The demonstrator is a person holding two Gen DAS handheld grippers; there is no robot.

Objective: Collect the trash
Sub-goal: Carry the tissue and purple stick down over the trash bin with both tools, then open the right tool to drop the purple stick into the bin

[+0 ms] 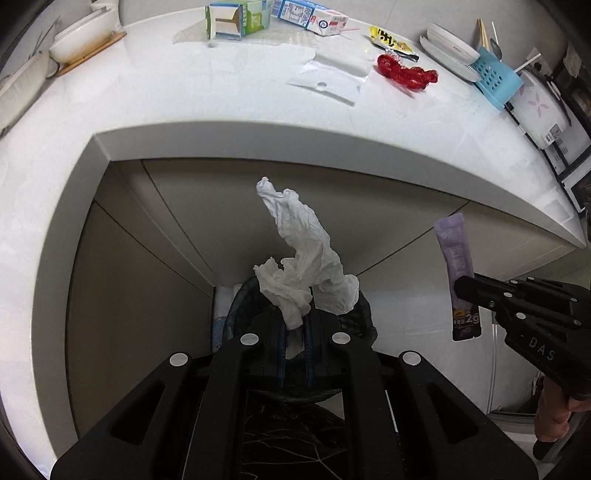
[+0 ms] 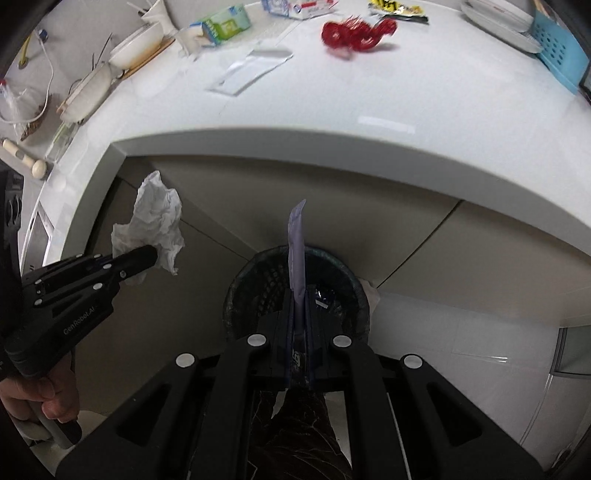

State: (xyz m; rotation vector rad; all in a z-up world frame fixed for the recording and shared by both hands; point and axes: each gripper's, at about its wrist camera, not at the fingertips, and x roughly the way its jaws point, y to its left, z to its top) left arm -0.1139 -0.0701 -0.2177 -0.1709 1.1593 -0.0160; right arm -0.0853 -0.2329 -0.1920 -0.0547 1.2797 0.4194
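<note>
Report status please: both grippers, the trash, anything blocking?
Left gripper shut on crumpled tissue. Right gripper shut on purple sachet, over bin. Nothing blocking.

- Bin (image 2: 295,291) mouth is sitting open under counter (image 2: 369,110) front edge overhang.
- Tissue (image 1: 303,258) and sachet (image 2: 297,251) are hanging over it, crowding entry.

The crumpled tissue (image 1: 306,266) and the left gripper (image 1: 295,332) hide most of the black mesh bin (image 1: 236,314) in the left wrist view. In the right wrist view the red wrapper (image 2: 356,33) is motion-blurred. The print on the purple sachet (image 1: 460,273) is too small to read.
</note>
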